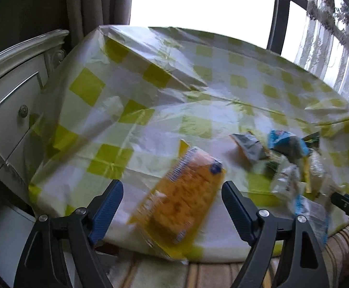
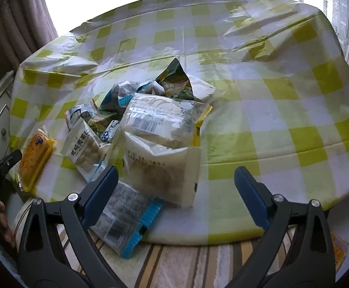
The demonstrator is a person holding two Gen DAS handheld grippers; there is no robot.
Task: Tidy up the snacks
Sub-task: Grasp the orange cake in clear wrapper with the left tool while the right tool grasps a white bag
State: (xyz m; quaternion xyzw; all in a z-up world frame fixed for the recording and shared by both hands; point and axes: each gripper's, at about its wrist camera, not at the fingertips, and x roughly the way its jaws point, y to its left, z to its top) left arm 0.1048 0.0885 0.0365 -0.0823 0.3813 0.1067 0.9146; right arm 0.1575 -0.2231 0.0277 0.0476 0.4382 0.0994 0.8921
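Lying flat near the worktop's (image 1: 150,91) near-left corner, the yellow cracker pack (image 1: 179,201) has its long axis running diagonally from the near edge toward the far right. We note that its near end overhangs the near edge. It is a clear-ended wrapper with an orange-yellow block of crackers inside, a white barcode strip along one side, and a small blue logo at the far end. Motion blur hides the print.

We hold the left gripper (image 1: 172,206) with its jaws spread wide, one blue pad on each side of the pack and neither touching it. The right gripper (image 2: 176,192) is likewise released, with nothing between its pads.

Right of the yellow pack, well apart from it, sits the snack pile (image 2: 136,120) near the middle of the near edge. On top we see a large white bag (image 2: 161,148) with a barcode. A white nut pouch (image 2: 82,144) with black characters leans on the pile's left side. A clear pack with blue crimped ends (image 2: 126,220) projects over the near edge, just beside the right gripper's left pad. A green pouch (image 2: 176,81) stands upright at the far side of the pile.

A green-and-white checked plastic cloth (image 2: 270,96), creased, covers the worktop. A white cabinet (image 1: 8,96) stands beside the worktop's left edge.
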